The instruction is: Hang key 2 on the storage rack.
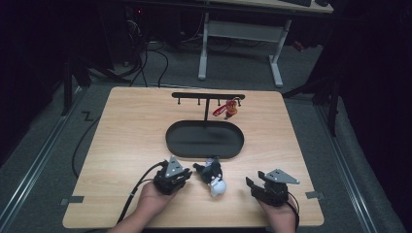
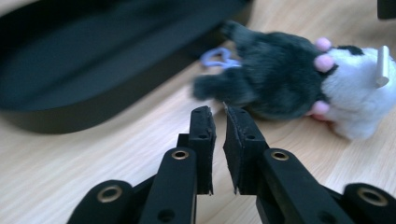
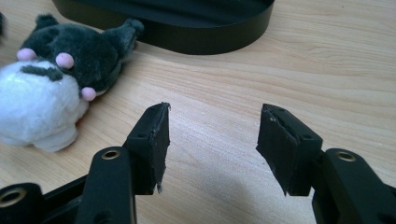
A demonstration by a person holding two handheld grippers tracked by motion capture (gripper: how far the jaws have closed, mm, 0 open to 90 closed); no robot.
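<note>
My left gripper [image 2: 219, 109] is clenched on nothing beside the plush [image 2: 299, 79]; my right gripper [image 3: 212, 121] is released.

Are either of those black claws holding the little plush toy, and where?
No. The left gripper has its fingers shut on nothing beside the plush; the right gripper is open over bare table.
</note>
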